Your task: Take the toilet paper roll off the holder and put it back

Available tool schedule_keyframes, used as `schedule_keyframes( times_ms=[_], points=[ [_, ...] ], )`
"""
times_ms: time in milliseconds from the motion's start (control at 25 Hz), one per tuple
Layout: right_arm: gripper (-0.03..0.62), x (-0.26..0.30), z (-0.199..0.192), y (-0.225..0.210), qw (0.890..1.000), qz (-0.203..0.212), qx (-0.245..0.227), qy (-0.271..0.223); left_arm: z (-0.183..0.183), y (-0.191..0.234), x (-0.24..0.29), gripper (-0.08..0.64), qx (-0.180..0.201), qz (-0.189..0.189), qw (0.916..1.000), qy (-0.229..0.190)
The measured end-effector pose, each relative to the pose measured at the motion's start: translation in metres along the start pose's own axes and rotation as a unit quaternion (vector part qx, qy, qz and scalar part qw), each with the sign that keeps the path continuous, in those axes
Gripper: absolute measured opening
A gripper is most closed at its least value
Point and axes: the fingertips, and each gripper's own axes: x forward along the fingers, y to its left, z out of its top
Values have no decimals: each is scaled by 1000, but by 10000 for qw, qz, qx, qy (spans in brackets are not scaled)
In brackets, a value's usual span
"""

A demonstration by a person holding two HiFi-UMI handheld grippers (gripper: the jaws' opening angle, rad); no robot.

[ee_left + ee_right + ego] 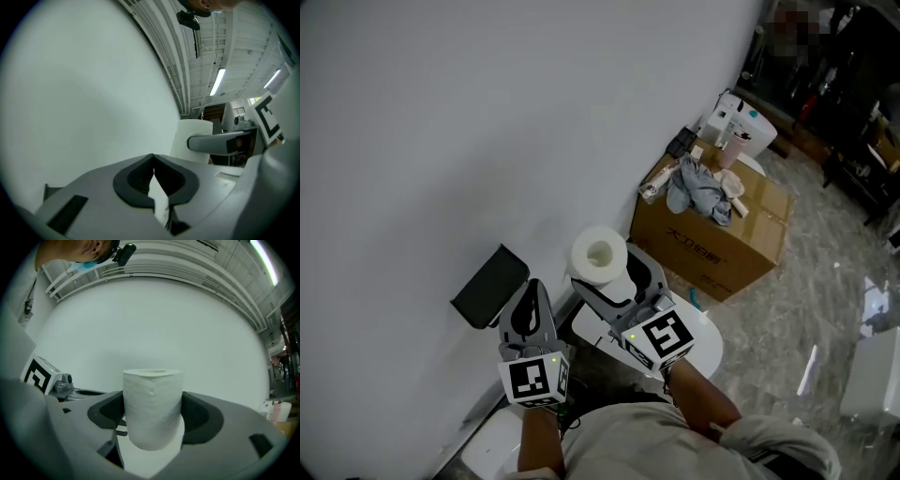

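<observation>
The toilet paper roll is held off the black holder, which is fixed low on the white wall. The roll is kept upright with its hollow core turned upward, to the right of the holder and apart from it. It is pinched at its sides between the jaws of the right gripper, and the dark pads are seen pressed against the paper on either side. The jaws of the left gripper are pressed together at their tips, and nothing is held between them. In the head view this gripper is seen between the holder and the roll, pointed toward the wall. A cardboard box is set on the floor against the wall, further along to the right. A grey cloth is draped over the wall-side edge of its top, and a few bottles are stood by its far corner
</observation>
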Motion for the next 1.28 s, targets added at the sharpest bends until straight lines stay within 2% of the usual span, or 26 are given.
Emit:
schedule_keyframes(
  times_ms=[320, 560, 920, 1280],
  points=[
    [347, -34, 7, -38, 9985, -539, -102, -31, 0, -51, 28, 9, -25, -610, 9981, 8],
    [347, -63, 10, -72, 9937, -1109, -154, 7, 3, -86, 55, 9, 3, -1017, 9948, 20],
    [347, -124, 22, -118, 9801, -1966, -263, -19, 12, -152, 75, 9, -40, -1642, 9864, -49],
    [347, -180, 25, -151, 9633, -2669, -293, -24, 15, -221, 86, 9, -51, -2348, 9720, -114]
  ],
)
